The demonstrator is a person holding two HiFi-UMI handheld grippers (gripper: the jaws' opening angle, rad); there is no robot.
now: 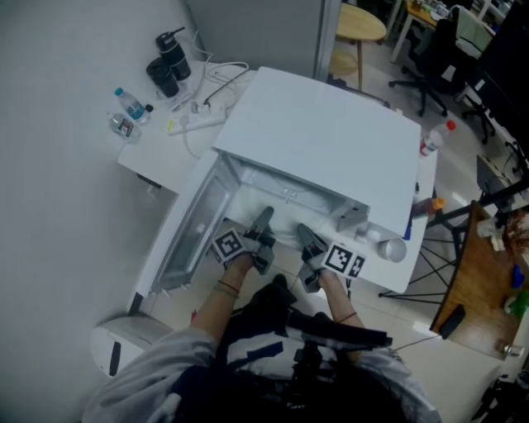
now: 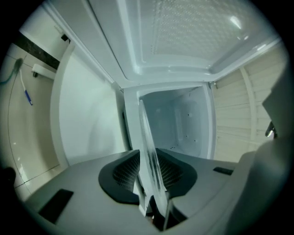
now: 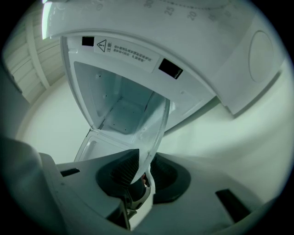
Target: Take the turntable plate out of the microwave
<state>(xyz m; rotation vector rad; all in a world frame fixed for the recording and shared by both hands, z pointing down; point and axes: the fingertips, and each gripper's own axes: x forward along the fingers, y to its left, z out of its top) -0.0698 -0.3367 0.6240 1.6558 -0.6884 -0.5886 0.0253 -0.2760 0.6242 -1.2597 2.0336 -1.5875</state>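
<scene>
The person's sleeves and forearms fill the near part of the head view, one gripper in each hand, both reaching into the front of the open microwave (image 1: 331,124).

The left gripper (image 1: 263,221) has its fingers (image 2: 121,172) clenched on the turntable plate (image 2: 149,151). The clear glass runs edge-on through the gap, with a ribbed dark pad lying against each face. The right gripper (image 1: 307,235) is just beside it. Its fingers (image 3: 124,167) also grasp the plate, pinching the curved rim of the glass between the pads.

The plate is therefore held by both grippers at the mouth of the cavity (image 3: 121,110). Seen from the grippers, its far part stands in front of the white, perforated inner walls. In the head view the glass is too clear to pick out.

The microwave door (image 1: 194,227) hangs open at the left. The white oven takes up most of the surface (image 1: 149,149) and reaches to its near edge.

A silvery round object (image 1: 393,248) lies at the near right corner, and a red-capped bottle (image 1: 436,138) stands by the right edge. At the far left corner are a blue-capped water bottle (image 1: 131,103), a black flask (image 1: 169,58) and a white power strip (image 1: 198,120) with its cables.

Beyond the surface, a wooden stool (image 1: 359,25) and office chairs (image 1: 434,58) stand on the floor.
</scene>
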